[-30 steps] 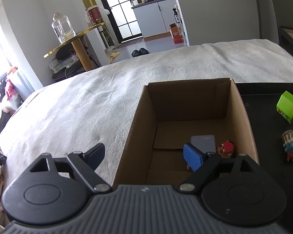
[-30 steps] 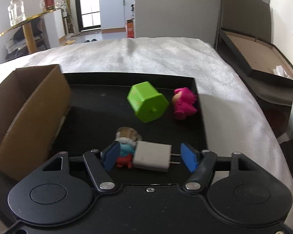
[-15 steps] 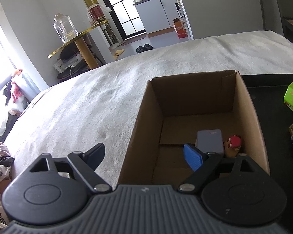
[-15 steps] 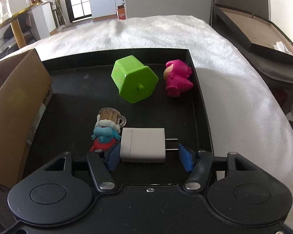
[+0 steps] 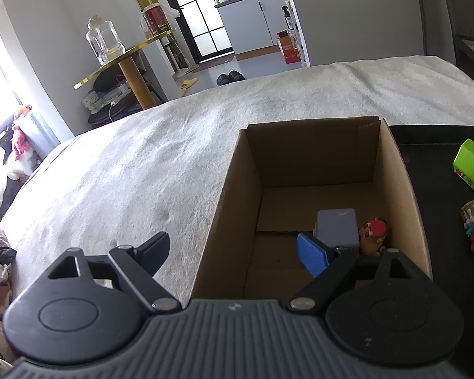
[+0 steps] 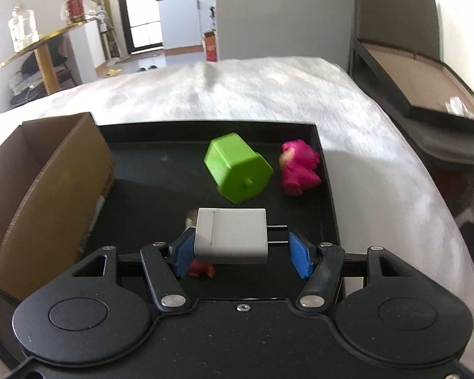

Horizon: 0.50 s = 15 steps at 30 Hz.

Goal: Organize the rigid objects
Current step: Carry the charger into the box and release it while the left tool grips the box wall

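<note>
My right gripper (image 6: 240, 252) is shut on a white plug charger (image 6: 233, 233): one pad presses its body, the other its prongs. The charger hangs just above the black tray (image 6: 161, 170). It hides most of a small blue-and-red figurine (image 6: 202, 270). Farther back on the tray lie a green hexagonal toy (image 6: 237, 170) and a pink figurine (image 6: 300, 167). My left gripper (image 5: 233, 243) is open and straddles the near left wall of the cardboard box (image 5: 237, 195), holding nothing. Inside the box lie a grey-blue block (image 5: 336, 227) and a red-capped figurine (image 5: 374, 233).
The box (image 6: 57, 183) stands at the tray's left edge on a white bedspread (image 5: 142, 173). A gold-topped side table with a glass jar (image 5: 104, 44) stands beyond the bed at the left. A dark flat case (image 6: 410, 85) lies off the bed at the right.
My right gripper's pads closed onto the charger and lifted it off the tray, so it now covers the blue-and-red figurine. The left gripper stayed put.
</note>
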### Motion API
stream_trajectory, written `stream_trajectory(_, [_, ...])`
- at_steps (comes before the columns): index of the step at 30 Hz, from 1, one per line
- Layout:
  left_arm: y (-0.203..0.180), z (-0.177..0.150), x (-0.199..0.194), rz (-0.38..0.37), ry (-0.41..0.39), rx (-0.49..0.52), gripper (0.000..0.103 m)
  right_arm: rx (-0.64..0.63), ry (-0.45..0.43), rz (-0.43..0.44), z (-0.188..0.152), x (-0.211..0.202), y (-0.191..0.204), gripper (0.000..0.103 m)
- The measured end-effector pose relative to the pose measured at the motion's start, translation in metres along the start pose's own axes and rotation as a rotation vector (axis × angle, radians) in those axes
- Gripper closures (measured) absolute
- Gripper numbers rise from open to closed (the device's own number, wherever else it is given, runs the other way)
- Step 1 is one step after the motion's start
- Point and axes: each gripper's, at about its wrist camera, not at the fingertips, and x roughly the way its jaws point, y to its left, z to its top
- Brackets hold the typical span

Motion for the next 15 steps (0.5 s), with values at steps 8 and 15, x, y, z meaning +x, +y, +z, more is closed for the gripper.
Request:
stream_trajectory(8, [0.008,-0.003,0.002,-0.026,0.002,-0.03,0.016,-0.053,-0.059,0.045,0.013,-0.013,0.018,0.043])
stream_trajectory(15, [0.021,-0.009,0.007,-0.054,0.003,-0.079,0.016,-0.105,-0.074,0.006,0.02,-0.015,0.04,0.043])
